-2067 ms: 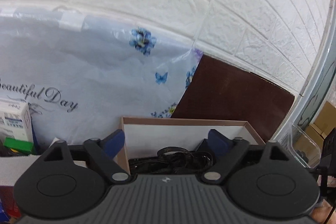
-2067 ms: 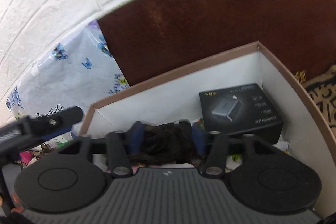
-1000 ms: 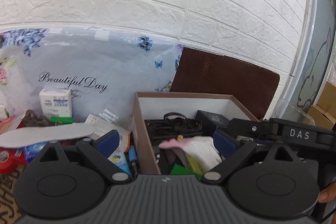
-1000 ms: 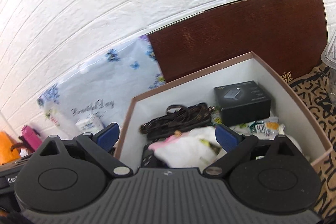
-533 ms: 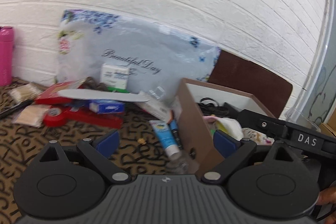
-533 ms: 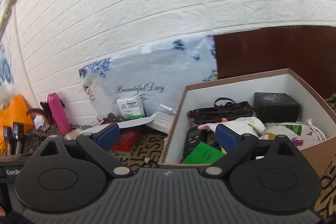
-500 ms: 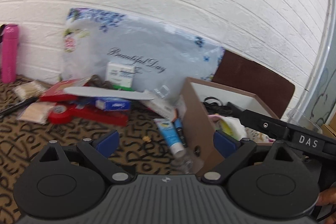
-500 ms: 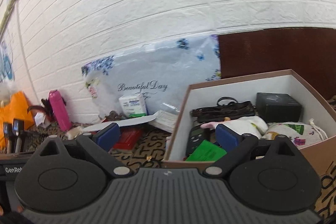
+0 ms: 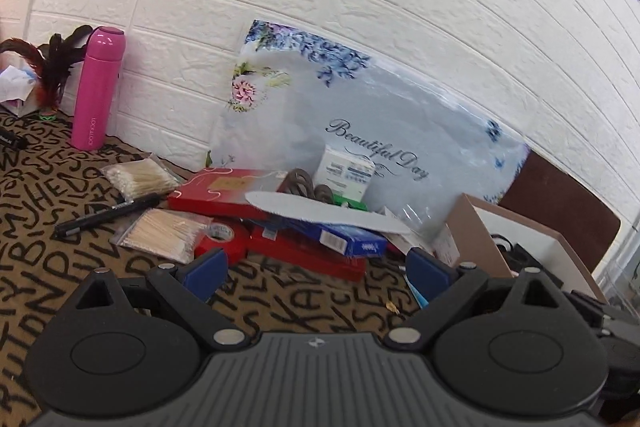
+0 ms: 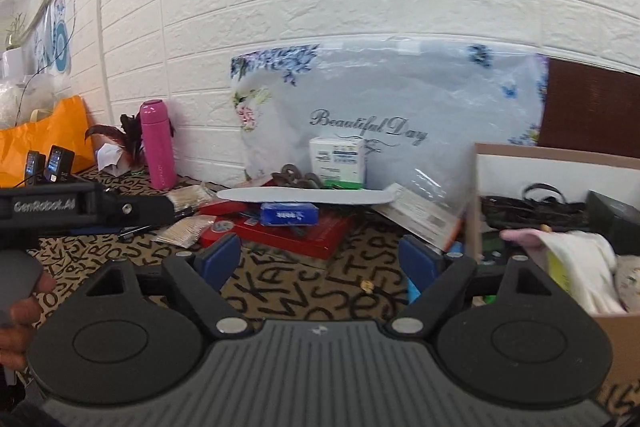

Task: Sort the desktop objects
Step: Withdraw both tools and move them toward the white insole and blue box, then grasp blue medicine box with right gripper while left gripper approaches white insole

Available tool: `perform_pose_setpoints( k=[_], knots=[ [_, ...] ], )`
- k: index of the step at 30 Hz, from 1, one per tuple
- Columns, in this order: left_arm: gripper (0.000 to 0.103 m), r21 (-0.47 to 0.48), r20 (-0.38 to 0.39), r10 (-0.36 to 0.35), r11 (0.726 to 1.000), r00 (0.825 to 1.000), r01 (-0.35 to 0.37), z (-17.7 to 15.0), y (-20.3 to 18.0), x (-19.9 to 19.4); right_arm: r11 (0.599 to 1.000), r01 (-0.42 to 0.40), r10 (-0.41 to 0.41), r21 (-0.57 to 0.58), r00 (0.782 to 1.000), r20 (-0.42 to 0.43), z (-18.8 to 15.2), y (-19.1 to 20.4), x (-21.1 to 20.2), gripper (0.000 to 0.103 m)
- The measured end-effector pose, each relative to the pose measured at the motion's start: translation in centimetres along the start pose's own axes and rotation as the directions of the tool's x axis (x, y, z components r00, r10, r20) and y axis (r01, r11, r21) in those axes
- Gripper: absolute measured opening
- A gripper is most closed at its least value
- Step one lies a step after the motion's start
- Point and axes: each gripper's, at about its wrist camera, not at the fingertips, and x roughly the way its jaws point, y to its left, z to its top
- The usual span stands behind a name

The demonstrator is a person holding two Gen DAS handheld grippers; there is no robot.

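Both grippers' fingers — left gripper (image 9: 318, 273), right gripper (image 10: 320, 259) — are spread wide, holding nothing, above the patterned cloth (image 9: 304, 303). Ahead, the clutter pile (image 9: 288, 223) lies left of the cardboard box (image 10: 472, 195) — white insole (image 10: 304, 195) on top.

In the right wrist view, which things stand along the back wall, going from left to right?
orange bag → dark feathers → pink bottle → floral "Beautiful Day" bag → dark brown board
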Motion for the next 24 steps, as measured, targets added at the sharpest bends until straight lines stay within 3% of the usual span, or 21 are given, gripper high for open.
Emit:
perform_pose_setpoints(
  k=[10,16,20,22,23,24],
  knots=[
    [0.092,-0.056,-0.064,0.024,0.998,0.998,-0.028,1.7,3.2,8.2,0.997,-0.045,0.041,-0.06,0.997,-0.062,1.2,2.0,8.9,0.082],
    [0.085,-0.155,-0.082,-0.025,0.988,0.996,0.012,2.9,4.4,11.2,0.997,-0.045,0.039,-0.066,0.995,-0.091,1.6,1.7,13.2,0.079],
    [0.072,-0.172,-0.101,-0.049,0.985,0.994,0.031,3.5,4.2,12.9,0.997,-0.061,0.056,-0.049,0.993,-0.104,1.6,1.4,14.9,0.073],
    [0.056,-0.183,-0.138,-0.062,0.982,0.988,0.036,3.3,4.4,13.9,0.997,-0.067,0.062,-0.041,0.991,-0.116,1.5,1.3,15.5,0.066],
    [0.045,-0.191,-0.163,-0.066,0.981,0.984,0.034,3.1,4.5,14.3,0.997,-0.071,0.066,-0.034,0.99,-0.125,1.4,1.3,15.7,0.058],
    [0.041,-0.212,-0.17,-0.082,0.976,0.982,0.045,2.9,4.7,14.5,0.997,-0.076,0.071,-0.027,0.988,-0.136,1.3,1.3,15.9,0.057]
  ],
)
